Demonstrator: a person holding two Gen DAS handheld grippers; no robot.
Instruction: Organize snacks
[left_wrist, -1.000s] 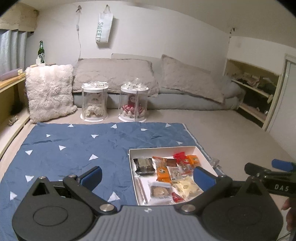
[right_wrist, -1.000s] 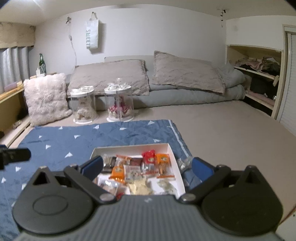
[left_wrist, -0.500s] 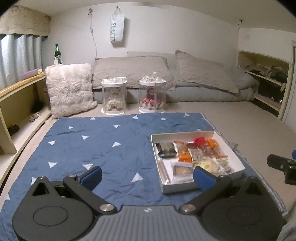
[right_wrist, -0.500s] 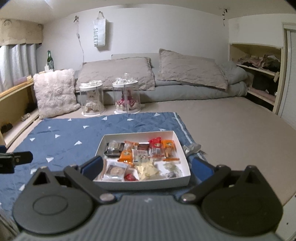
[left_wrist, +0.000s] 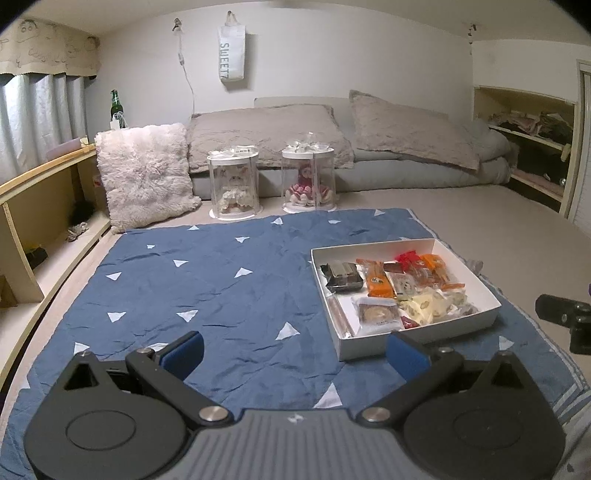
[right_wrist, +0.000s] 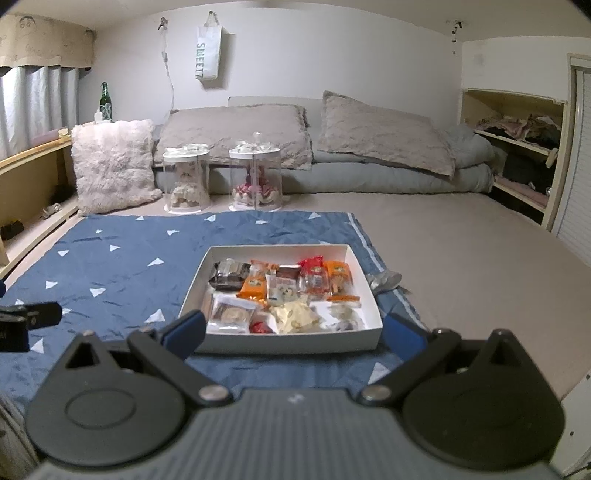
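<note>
A white shallow box (left_wrist: 476, 284) (right_wrist: 364, 280) full of wrapped snacks lies on the right part of a blue mat with white triangles (left_wrist: 207, 291) (right_wrist: 110, 258). Inside are a dark packet (left_wrist: 341, 276) (right_wrist: 229, 277), orange packets (left_wrist: 377, 283) (right_wrist: 254, 287), a red one (right_wrist: 313, 273) and a round biscuit pack (left_wrist: 377, 315) (right_wrist: 231, 314). My left gripper (left_wrist: 294, 354) is open over the mat, left of and nearer than the box. My right gripper (right_wrist: 293, 334) is open, hovering just before the box's near wall. Both hold nothing.
Two clear cylinder display cases (left_wrist: 233, 184) (left_wrist: 308, 179) stand beyond the mat, beside a fluffy pillow (left_wrist: 144, 173) and grey bedding (left_wrist: 406, 133). A crumpled wrapper (right_wrist: 386, 279) lies right of the box. Wooden shelves run along the left (left_wrist: 33, 206) and right (right_wrist: 517, 147).
Both grippers have pulled back and risen, so the box and mat now appear farther away and more fully in view. The snacks have not moved.
</note>
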